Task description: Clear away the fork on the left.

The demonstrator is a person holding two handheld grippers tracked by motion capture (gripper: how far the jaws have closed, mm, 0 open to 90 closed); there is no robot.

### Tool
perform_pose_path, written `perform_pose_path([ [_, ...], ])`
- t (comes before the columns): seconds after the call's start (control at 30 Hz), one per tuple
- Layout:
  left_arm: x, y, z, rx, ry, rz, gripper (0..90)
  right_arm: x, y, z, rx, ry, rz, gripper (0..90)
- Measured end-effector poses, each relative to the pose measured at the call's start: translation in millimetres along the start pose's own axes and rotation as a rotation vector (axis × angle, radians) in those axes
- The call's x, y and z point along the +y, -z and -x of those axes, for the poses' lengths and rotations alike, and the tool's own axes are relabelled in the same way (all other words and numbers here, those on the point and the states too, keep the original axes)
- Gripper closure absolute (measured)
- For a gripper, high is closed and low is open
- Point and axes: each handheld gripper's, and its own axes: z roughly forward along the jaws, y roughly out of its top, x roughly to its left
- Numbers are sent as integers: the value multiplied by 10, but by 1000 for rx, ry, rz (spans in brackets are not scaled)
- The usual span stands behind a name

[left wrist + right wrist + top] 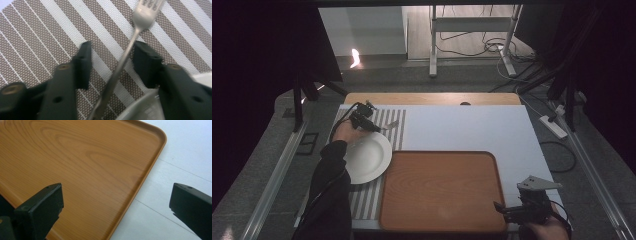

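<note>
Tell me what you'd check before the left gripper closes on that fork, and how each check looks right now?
1. Fork handle lies between the left gripper jaws: ok.
2. Jaws open, gap on both sides of the handle: ok.
3. Handle centred in the gap: not ok, it sits nearer one jaw.
4. White plate out of the jaws' way: cannot tell, its rim lies close by one jaw.
5. Right gripper open and holding nothing, beside the wooden tray: ok.
6. Fork resting flat on the striped placemat: cannot tell.
</note>
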Motion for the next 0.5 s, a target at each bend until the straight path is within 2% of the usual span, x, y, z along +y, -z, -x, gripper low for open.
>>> perform_pose_path([
  [0.1,-28,21,-6,-8,-29,-3,707,1,-4,-2,1,2,-2,0],
  [0.13,-37,28,-4,-4,-50,-5,768,1,-5,-3,2,3,-2,0],
  [0.23,-50,34,6,-19,-98,-3,828,1,-6,-5,3,4,-3,0],
  [0.33,-47,30,8,-25,-104,2,855,1,-5,-5,4,5,-3,0],
  [0.5,-29,37,-8,-46,-91,15,857,1,-7,-4,6,5,-3,0],
])
